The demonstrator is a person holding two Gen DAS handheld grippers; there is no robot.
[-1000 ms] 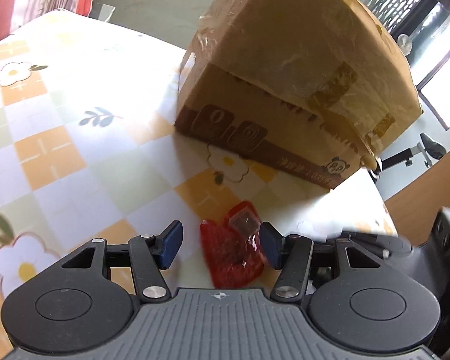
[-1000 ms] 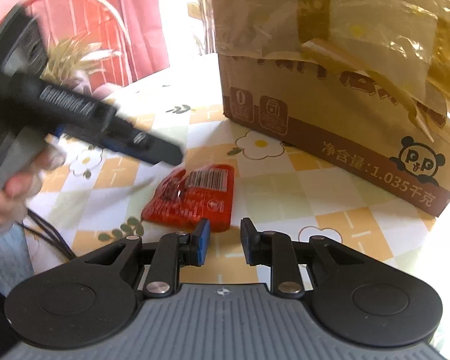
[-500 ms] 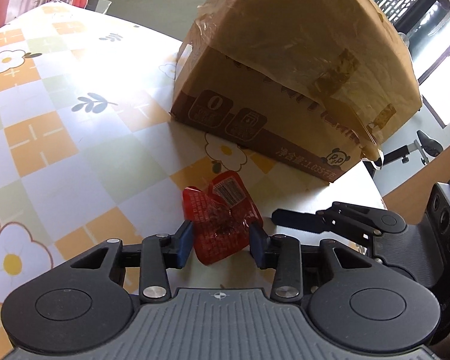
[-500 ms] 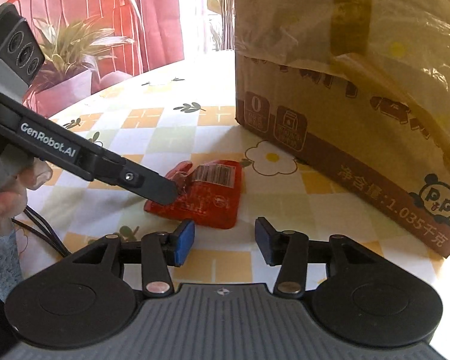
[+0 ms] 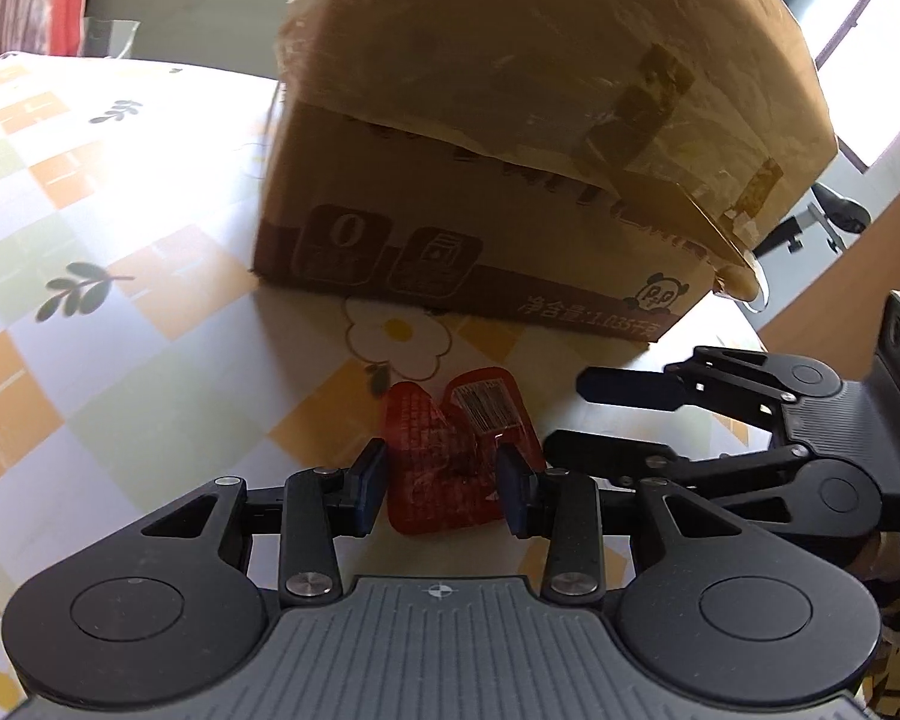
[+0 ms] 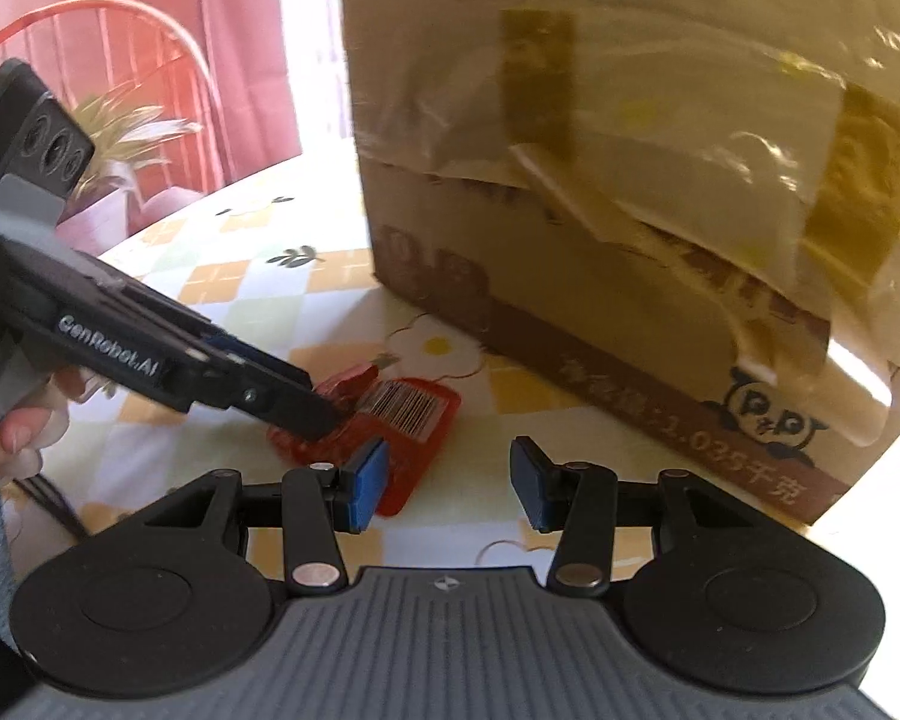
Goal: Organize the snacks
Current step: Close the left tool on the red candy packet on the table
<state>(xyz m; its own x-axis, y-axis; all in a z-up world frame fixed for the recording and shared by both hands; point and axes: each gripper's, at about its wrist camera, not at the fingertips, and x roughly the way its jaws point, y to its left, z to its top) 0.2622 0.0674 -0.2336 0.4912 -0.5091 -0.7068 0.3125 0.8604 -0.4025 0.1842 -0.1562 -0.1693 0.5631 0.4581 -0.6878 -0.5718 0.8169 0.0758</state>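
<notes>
"GenRobot.AI" is read on the left gripper (image 6: pixel 324 420); "1.035" and a panda mark are printed on the cardboard box (image 5: pixel 510 138). The red snack packet (image 5: pixel 444 456), barcode up, lies on the surface (image 5: pixel 150 324) just near of the box, its long axis running near to far. It is clamped between the left fingers (image 5: pixel 369 483), which have just been closing. The right gripper (image 6: pixel 447 483) stands parted, empty. The packet's small print is illegible.
</notes>
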